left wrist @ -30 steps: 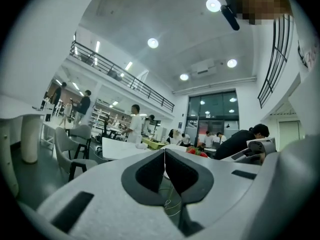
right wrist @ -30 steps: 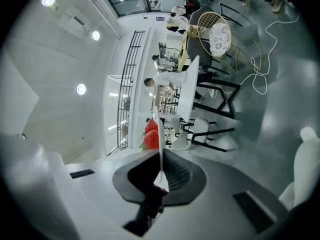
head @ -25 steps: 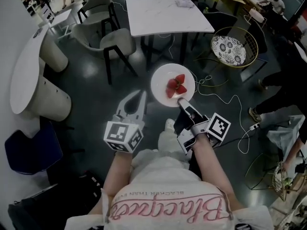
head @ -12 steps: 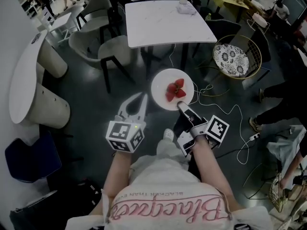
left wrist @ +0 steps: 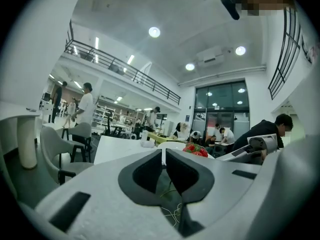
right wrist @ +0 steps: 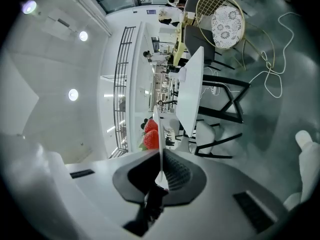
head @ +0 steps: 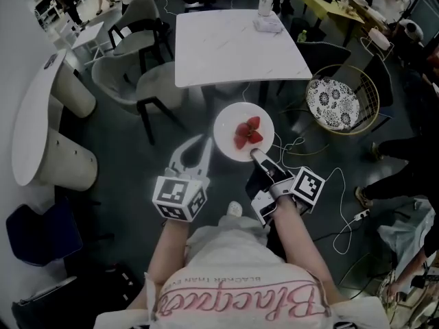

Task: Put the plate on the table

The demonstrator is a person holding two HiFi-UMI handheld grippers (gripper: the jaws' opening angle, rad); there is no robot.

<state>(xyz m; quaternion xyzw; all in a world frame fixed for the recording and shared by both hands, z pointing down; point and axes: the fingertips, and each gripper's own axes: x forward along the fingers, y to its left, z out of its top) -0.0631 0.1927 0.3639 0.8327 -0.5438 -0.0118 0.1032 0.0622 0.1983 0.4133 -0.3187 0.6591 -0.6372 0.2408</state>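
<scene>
We pinch the plate [head: 226,125] by its rim with the right gripper [head: 254,154] (left gripper [head: 203,141] pressed together, empty); any tilt could roll the strawberries [head: 247,132] off before the table [head: 226,46].

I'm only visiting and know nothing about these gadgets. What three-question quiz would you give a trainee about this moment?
1. True or false: the plate is held in the air, short of the white table.
2. What lies on the plate? A bread; B strawberries; C nothing.
3. Fill in: the ____ gripper pinches the plate's rim.
Key: 1 true; 2 B; 3 right gripper.
</scene>
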